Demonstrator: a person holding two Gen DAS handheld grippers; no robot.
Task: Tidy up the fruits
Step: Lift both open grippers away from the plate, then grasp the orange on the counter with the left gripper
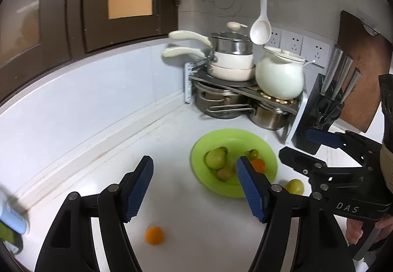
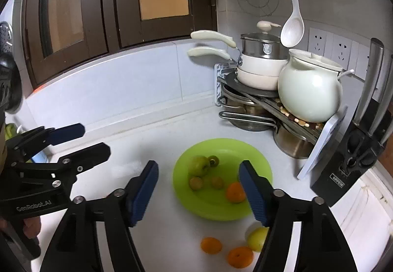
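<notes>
Left wrist view shows the left gripper (image 1: 194, 188) with jaws wide and nothing between them; the green plate (image 1: 265, 149) of fruit lies just ahead to its right, one orange (image 1: 154, 235) below it. Right gripper (image 2: 199, 192), also wide and bare, hangs over the plate's near rim; two oranges (image 2: 211, 245) and a yellow-green fruit (image 2: 256, 238) sit beneath it.

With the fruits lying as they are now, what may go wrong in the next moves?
1. Two oranges and a yellow-green fruit lie loose on the smooth counter; being round, they may roll away if nudged.
2. The green plate is shallow and already holds five fruits; another dropped in may knock one over the rim.
3. The left tool and right tool, both open, work close together and may collide.
</notes>
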